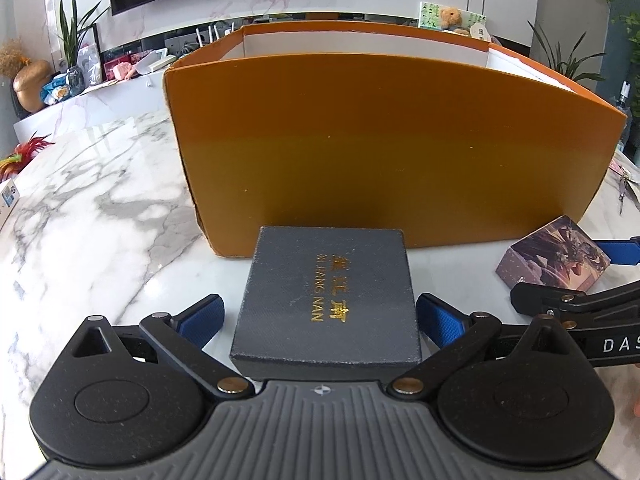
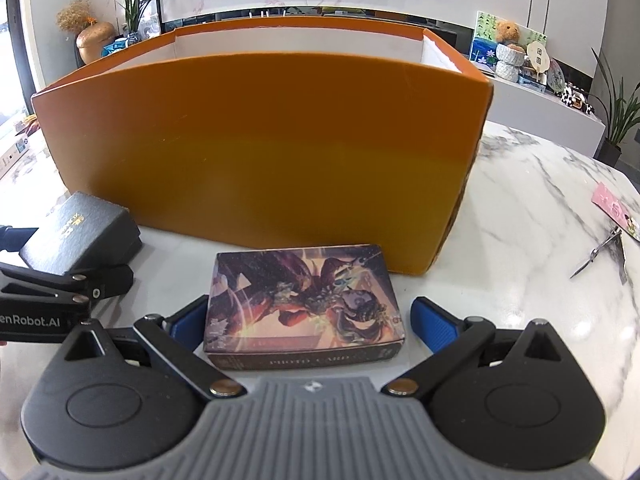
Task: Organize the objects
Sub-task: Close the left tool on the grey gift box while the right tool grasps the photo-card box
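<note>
Desk (image 1: 100, 208): white marble with grey veining, glossy, rounded edge.

Orange box (image 1: 380, 152): large open-topped cardboard carton, matte orange outside, white inside; stands upright on the desk just behind both small boxes and blocks the view of anything beyond them.

Dark grey box (image 1: 326, 300): flat, square, woven-textured lid with gold lettering; lies on the desk with its far edge close against the orange box wall. It sits between the fingers of the left gripper (image 1: 320, 318), whose blue ribbed pads stand wide apart, a gap on each side, not pressing it.

Printed card box (image 2: 302, 306): rectangular, glossy, covered with colourful fantasy artwork, dark side panel lettered "PHOTO CARD"; lies flat on the desk in front of the orange box, to the right of the grey box. The right gripper (image 2: 310, 316) straddles it, fingers apart and clear of its sides.

Pink card (image 2: 618, 212): small, flat, at the desk's right edge.

Metal clip or pin (image 2: 596, 252): thin, pointed, beside the pink card; kind uncertain.
</note>
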